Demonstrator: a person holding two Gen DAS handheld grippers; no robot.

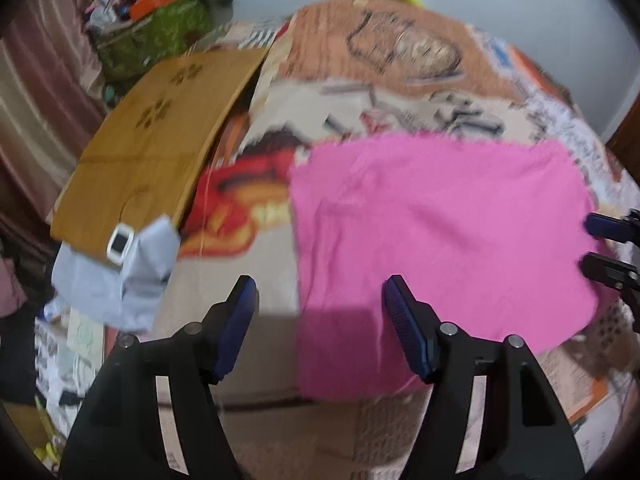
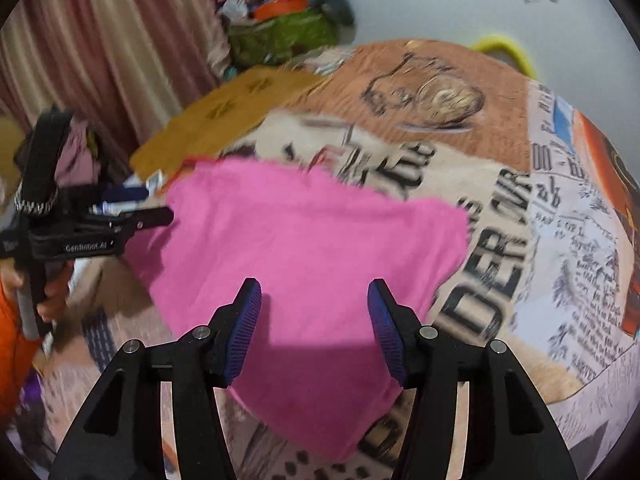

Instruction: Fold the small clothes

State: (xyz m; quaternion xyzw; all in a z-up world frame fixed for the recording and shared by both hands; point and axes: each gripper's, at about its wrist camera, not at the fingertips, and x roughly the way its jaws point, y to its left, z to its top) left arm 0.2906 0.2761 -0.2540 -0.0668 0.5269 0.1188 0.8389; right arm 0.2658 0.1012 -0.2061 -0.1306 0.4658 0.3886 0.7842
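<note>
Jaws: left gripper (image 1: 318,308) and right gripper (image 2: 314,306) both released, empty | pink cloth (image 1: 440,232) spread flat on printed bedspread (image 2: 500,200) | step: approaching near edge | next: pinch both near corners, fold over

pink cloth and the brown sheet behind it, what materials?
Pink cloth: soft matte fabric, probably knit or fleece; the far edge looks fuzzy, it lies limp, no sheen. Blur hides the weave.
Brown sheet: looks like cardboard; flat, stiff, straight edges, dull tan with printed dark marks and a crease line.
</note>
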